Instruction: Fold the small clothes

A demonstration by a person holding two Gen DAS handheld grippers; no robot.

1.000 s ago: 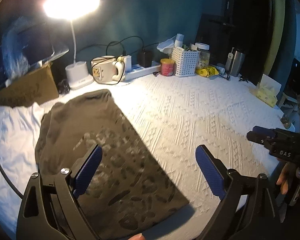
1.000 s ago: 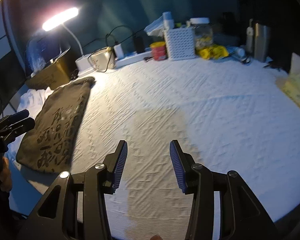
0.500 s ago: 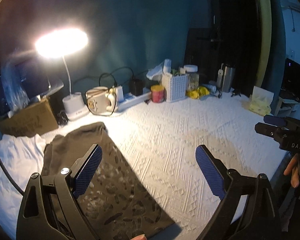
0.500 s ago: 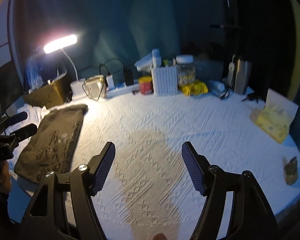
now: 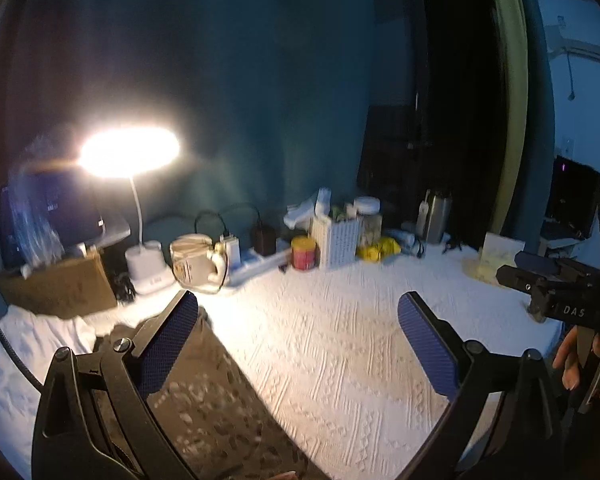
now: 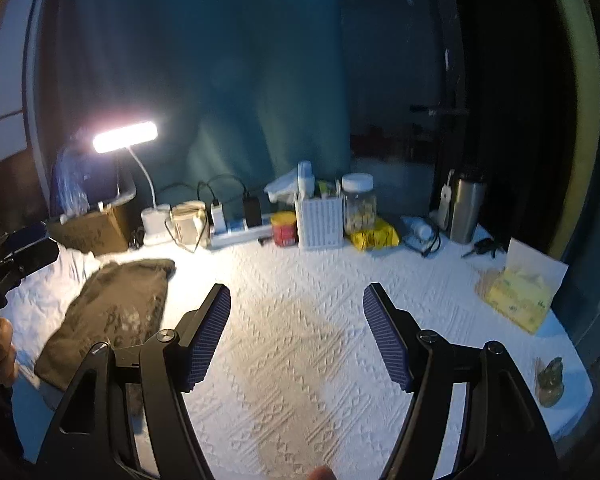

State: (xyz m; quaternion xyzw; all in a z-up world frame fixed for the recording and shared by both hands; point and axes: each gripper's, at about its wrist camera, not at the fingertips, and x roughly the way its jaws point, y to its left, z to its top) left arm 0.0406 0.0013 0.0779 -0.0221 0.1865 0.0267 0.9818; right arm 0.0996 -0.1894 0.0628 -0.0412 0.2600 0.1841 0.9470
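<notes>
Both grippers are raised clear of the table (image 6: 308, 280), jaws spread wide and holding nothing: left gripper (image 5: 298, 344), right gripper (image 6: 296, 332). One dark shirt (image 6: 112, 312) lies folded flat at the table's left side, beside white cloth (image 6: 44, 296), under the lamp (image 6: 125, 137). Judgement: this fold looks finished. Next move calls for fetching another garment, likely the white cloth, and spreading it on the bare centre
</notes>
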